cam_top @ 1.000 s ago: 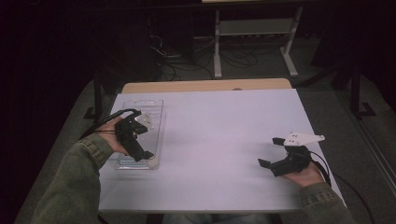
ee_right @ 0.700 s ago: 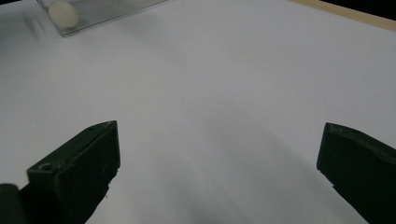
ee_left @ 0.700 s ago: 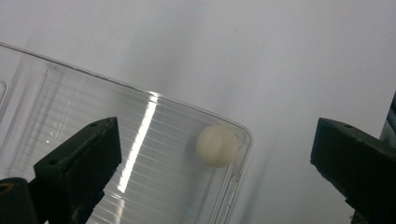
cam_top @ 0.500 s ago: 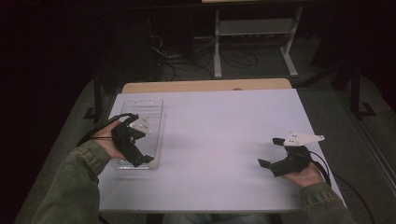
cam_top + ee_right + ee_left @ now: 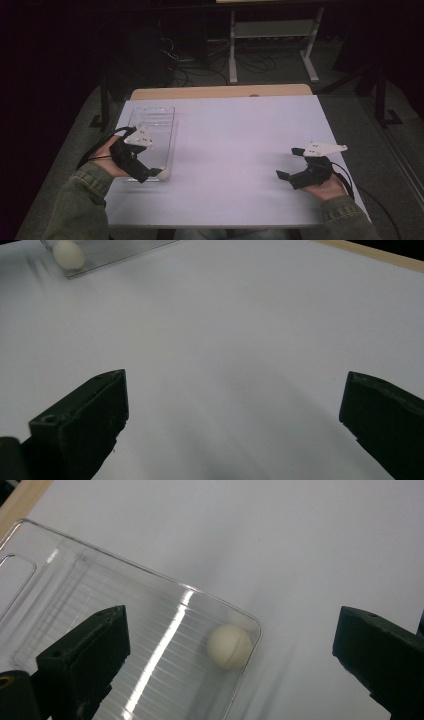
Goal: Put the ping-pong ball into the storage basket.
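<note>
White tabletop [image 5: 235,150] spreads pale under a dark room, with a wooden strip along its far edge. On it, a small white ball [image 5: 229,646] lies inside a clear plastic tray [image 5: 75,585], tucked into 1 rounded corner of the tray and touching its ribbed floor. In the right gripper view the ball [image 5: 68,254] sits far off at the tray's corner. Over the tray's near end hangs the left gripper [image 5: 145,174], its 2 black jaws spread wide apart, empty, the ball between them in its own view. At the table's opposite side, well apart from the tray, the right gripper [image 5: 289,162] is held just above bare tabletop, jaws likewise wide apart and empty.
</note>
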The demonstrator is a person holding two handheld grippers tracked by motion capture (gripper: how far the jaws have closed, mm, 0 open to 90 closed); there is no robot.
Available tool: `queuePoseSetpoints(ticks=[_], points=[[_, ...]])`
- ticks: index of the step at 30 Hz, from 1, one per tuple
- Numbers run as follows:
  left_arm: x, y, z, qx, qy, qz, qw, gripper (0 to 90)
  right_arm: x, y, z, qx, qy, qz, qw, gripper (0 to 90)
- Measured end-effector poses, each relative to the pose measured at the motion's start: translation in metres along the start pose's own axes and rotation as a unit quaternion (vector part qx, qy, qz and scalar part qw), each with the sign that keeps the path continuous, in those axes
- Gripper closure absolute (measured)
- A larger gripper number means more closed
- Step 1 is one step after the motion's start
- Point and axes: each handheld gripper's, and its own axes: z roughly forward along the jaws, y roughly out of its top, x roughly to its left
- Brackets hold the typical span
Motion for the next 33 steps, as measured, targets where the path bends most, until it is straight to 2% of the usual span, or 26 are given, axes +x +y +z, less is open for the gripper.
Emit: queuePoseSetpoints(ticks=[5, 11, 21, 23, 27, 31, 33], points=[[0.000, -0.010, -0.002, -0.010, 0.007, -0.013, 0.9998, 1.5, 0.002, 0.000, -0.001, -0.001, -0.001, 0.000, 1.0000, 0.0], [-0.003, -0.026, -0.008, -0.040, 0.015, -0.032, 0.9986, 1.5, 0.004, 0.001, -0.003, -0.006, -0.003, 0.001, 1.0000, 0.0], [-0.009, -0.038, -0.008, -0.077, 0.008, -0.040, 0.9962, 1.5, 0.006, -0.001, -0.003, -0.005, -0.002, 0.004, 1.0000, 0.0], [-0.010, -0.041, -0.007, -0.085, 0.006, -0.047, 0.9953, 1.5, 0.006, -0.001, -0.004, -0.006, -0.002, 0.005, 1.0000, 0.0], [-0.012, -0.047, -0.004, -0.087, 0.001, -0.049, 0.9950, 1.5, 0.006, -0.001, -0.004, -0.008, -0.001, 0.007, 0.9999, 0.0], [-0.015, -0.057, 0.000, -0.102, 0.000, -0.064, 0.9927, 1.5, 0.009, 0.000, -0.006, -0.014, -0.002, 0.007, 0.9999, 0.0], [-0.016, -0.061, 0.000, -0.115, 0.000, -0.073, 0.9907, 1.5, 0.010, 0.000, -0.006, -0.016, -0.002, 0.007, 0.9998, 0.0]])
